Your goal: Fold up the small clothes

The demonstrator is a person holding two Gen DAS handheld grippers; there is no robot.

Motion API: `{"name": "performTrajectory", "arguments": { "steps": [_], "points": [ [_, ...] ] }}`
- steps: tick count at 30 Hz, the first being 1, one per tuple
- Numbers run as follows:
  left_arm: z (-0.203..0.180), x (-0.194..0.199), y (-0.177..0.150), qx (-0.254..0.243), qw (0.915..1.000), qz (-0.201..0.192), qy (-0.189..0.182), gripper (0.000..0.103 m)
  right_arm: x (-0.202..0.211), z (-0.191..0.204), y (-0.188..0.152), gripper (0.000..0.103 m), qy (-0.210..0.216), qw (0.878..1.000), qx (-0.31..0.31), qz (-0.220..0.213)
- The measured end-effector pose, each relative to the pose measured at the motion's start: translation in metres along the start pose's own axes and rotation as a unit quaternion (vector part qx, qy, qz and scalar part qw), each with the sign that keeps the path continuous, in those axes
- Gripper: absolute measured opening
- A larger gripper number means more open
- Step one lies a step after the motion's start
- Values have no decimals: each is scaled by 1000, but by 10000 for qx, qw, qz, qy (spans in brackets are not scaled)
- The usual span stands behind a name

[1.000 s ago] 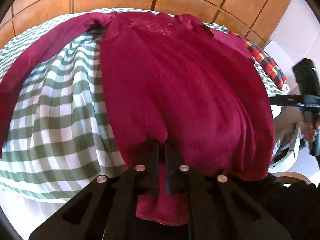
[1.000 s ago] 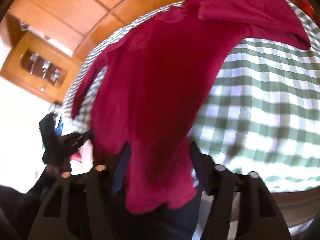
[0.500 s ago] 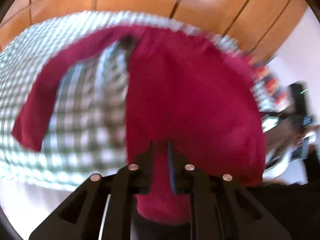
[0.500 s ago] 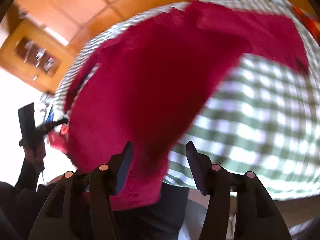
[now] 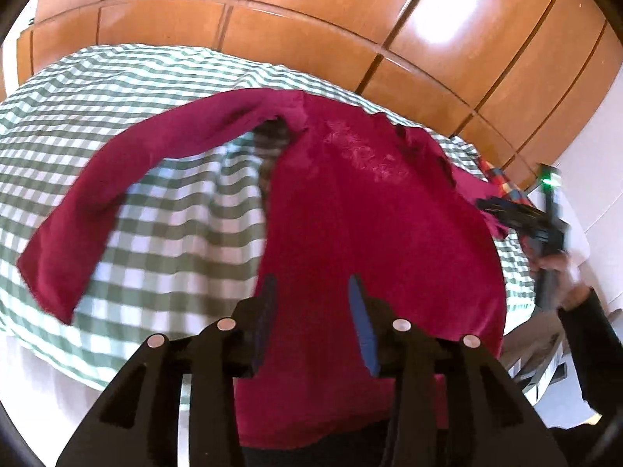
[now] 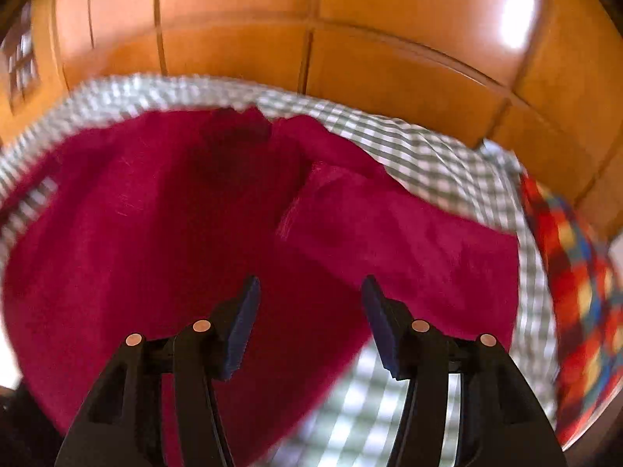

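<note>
A dark red long-sleeved top (image 5: 373, 210) lies spread on a green-and-white checked cloth (image 5: 163, 225); its hem hangs over the near edge and one sleeve (image 5: 97, 210) stretches to the left. My left gripper (image 5: 311, 303) is open above the hem, holding nothing. In the right wrist view the same top (image 6: 155, 241) has its other sleeve (image 6: 409, 233) folded across the right side. My right gripper (image 6: 309, 303) is open above the top, holding nothing. It also shows at the right of the left wrist view (image 5: 518, 214).
A multicoloured plaid garment (image 6: 576, 295) lies at the right end of the checked cloth (image 6: 447, 163). Wooden wardrobe panels (image 5: 311, 19) stand behind. The person's dark sleeve (image 5: 592, 350) is at the right of the left wrist view.
My left gripper has opened and let go of the hem. My right gripper has swung to the top's right side. The top has slid along the cloth and its left sleeve has swung out.
</note>
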State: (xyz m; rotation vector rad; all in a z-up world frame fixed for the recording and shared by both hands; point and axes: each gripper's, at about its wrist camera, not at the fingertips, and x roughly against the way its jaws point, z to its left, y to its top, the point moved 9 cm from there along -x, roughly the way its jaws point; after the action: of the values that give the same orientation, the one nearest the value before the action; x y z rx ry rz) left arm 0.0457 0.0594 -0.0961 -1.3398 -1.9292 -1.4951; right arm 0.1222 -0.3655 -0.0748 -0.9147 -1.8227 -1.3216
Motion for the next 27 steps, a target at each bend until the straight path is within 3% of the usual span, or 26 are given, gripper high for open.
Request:
{"name": "performTrajectory", "arguments": {
  "steps": [1, 2, 3, 7, 13, 18, 21, 24, 27],
  "points": [
    [-4, -4, 1, -14, 10000, 8, -20, 39, -14, -1, 1, 39, -176, 9995, 183, 207],
    [-7, -8, 1, -34, 10000, 27, -23, 40, -25, -9, 3, 10, -370, 9982, 267, 388],
    [-12, -13, 1, -65, 10000, 59, -22, 41, -24, -17, 7, 8, -348, 9987, 128, 336],
    [-30, -26, -3, -418, 9989, 209, 40, 42, 33, -79, 31, 7, -307, 9953, -826, -407],
    [-38, -45, 5, -368, 9986, 367, -88, 42, 128, -233, 28, 7, -1038, 9603, -2273, -1237],
    [-46, -52, 12, -433, 9983, 384, -63, 42, 141, -341, -3, 7, -1989, 9249, -3028, -1157],
    [-48, -54, 14, -430, 9982, 419, -3, 42, 133, -389, -25, 6, -2276, 9052, -3448, -994],
    [-50, -59, 15, -366, 9981, 490, 42, 42, 121, -420, -34, 6, -2400, 8930, -3703, -883],
    [-56, -66, 16, -329, 9978, 580, 23, 42, 110, -435, -34, 6, -2638, 8886, -3676, -747]
  ]
}}
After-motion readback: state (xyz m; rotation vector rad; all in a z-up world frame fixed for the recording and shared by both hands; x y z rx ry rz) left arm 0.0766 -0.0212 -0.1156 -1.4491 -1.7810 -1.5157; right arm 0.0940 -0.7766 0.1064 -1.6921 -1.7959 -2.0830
